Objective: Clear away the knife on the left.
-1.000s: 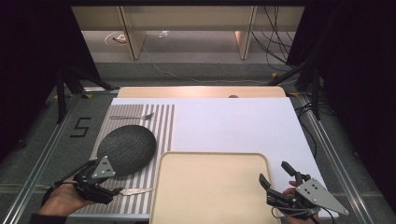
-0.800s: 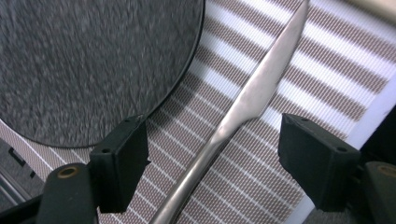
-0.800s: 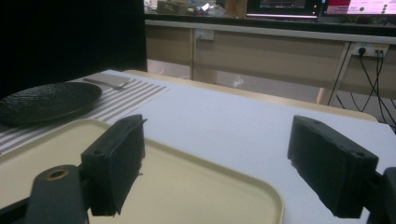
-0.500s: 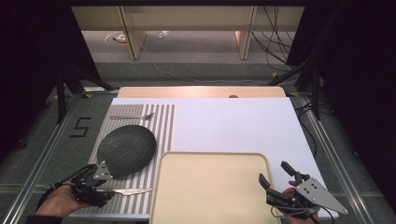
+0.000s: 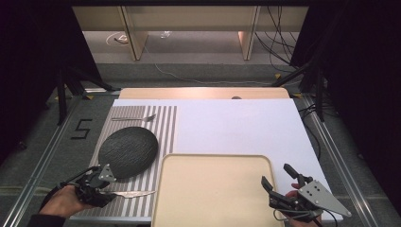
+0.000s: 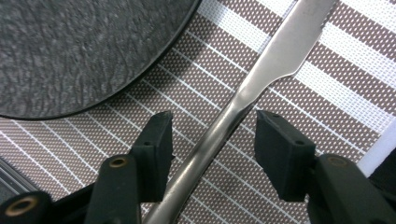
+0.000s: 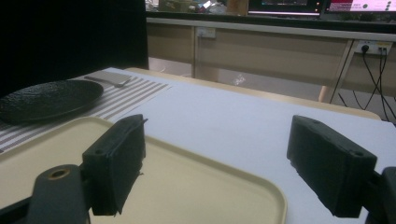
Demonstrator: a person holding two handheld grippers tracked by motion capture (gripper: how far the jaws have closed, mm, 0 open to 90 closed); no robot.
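Observation:
A silver table knife (image 5: 135,193) (image 6: 261,70) lies on the striped placemat (image 5: 166,127) just in front of the black plate (image 5: 127,151) (image 6: 70,46). My left gripper (image 5: 112,192) (image 6: 212,135) is lowered over the knife's handle. Its jaws have just been closing and now straddle the handle, with a small gap still on each side. My right gripper (image 5: 276,176) (image 7: 219,154) stands open with nothing in it, over the front right corner of the beige tray (image 5: 213,189) (image 7: 187,186).
A fork (image 5: 135,118) (image 7: 109,80) lies at the far end of the placemat. The plate (image 7: 46,100) sits left of the tray. A white mat (image 5: 236,127) covers the table behind the tray, and metal rails run along both table sides.
My left gripper has sunk onto the knife and its jaws have narrowed around the handle. The right gripper has kept still.

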